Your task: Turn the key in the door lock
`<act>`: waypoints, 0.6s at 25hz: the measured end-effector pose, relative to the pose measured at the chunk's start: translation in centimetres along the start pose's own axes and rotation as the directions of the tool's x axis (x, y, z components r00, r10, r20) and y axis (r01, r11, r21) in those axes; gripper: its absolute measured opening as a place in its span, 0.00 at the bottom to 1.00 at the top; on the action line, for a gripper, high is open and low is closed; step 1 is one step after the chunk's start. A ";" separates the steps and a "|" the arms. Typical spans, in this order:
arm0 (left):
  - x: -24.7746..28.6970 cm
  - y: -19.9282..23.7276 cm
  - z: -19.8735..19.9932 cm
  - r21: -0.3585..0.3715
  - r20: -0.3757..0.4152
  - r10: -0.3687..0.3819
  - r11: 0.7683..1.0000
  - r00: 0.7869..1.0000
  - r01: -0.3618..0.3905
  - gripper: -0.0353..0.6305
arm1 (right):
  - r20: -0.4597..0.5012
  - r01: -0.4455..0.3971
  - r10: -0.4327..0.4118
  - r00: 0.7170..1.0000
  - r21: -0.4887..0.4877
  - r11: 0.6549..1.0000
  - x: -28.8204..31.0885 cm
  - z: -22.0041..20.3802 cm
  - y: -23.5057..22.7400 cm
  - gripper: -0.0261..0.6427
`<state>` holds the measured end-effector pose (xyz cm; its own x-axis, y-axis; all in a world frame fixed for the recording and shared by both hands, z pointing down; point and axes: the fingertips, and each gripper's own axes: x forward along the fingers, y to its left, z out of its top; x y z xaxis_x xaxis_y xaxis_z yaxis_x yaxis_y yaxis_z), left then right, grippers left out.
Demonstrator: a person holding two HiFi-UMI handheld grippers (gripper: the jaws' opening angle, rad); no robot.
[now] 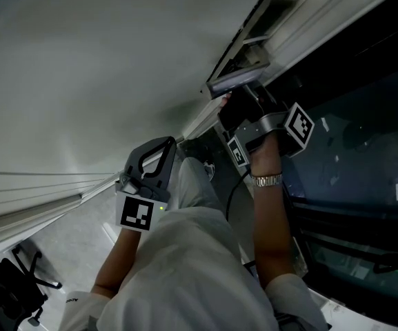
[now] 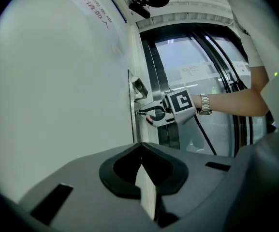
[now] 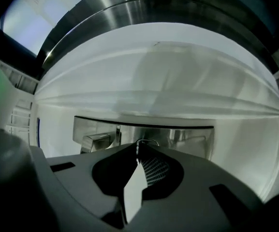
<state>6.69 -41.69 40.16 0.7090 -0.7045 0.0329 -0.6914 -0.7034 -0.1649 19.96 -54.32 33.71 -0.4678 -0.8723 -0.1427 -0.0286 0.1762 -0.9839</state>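
White door panel (image 2: 57,81) beside dark glass doors (image 2: 197,62); small metal key (image 3: 137,146) sits in the brushed steel lock plate (image 3: 187,134), just beside its steel lever handle (image 3: 98,140); right gripper (image 2: 142,113) has its jaws clamped tight on the key; left gripper (image 2: 140,152) hangs near the person, jaws together, empty. My read: key inserted and gripped, amount of turn not readable, release remains

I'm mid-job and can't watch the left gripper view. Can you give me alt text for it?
The right gripper, on an arm wearing a wristwatch, has its closed tips at the metal lock plate on a white door's edge; the key is too small to make out here. In the foreground the left gripper is shut and empty, and glass doors stand behind.
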 end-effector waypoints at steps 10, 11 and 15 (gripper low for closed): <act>-0.1 -0.1 0.2 0.009 0.001 0.000 1.000 1.000 0.000 0.06 | -0.002 0.071 -0.074 0.997 -0.269 0.960 -0.5 -0.4 -0.1 0.20; -0.1 0.0 0.2 0.006 0.003 0.001 1.000 1.000 -0.002 0.06 | -0.013 0.053 -0.060 0.998 -0.323 0.945 -0.7 -0.6 0.0 0.25; 0.3 -0.2 0.0 0.006 0.003 -0.014 1.000 1.000 0.014 0.06 | -0.056 -0.003 -0.038 0.998 -0.601 0.799 -1.9 -1.5 0.6 0.33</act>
<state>7.02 -41.77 40.17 0.7193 -0.6940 0.0325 -0.6802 -0.7130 -0.1705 19.52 -51.90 33.59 -0.5154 -0.8513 -0.0985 -0.5524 0.4179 -0.7213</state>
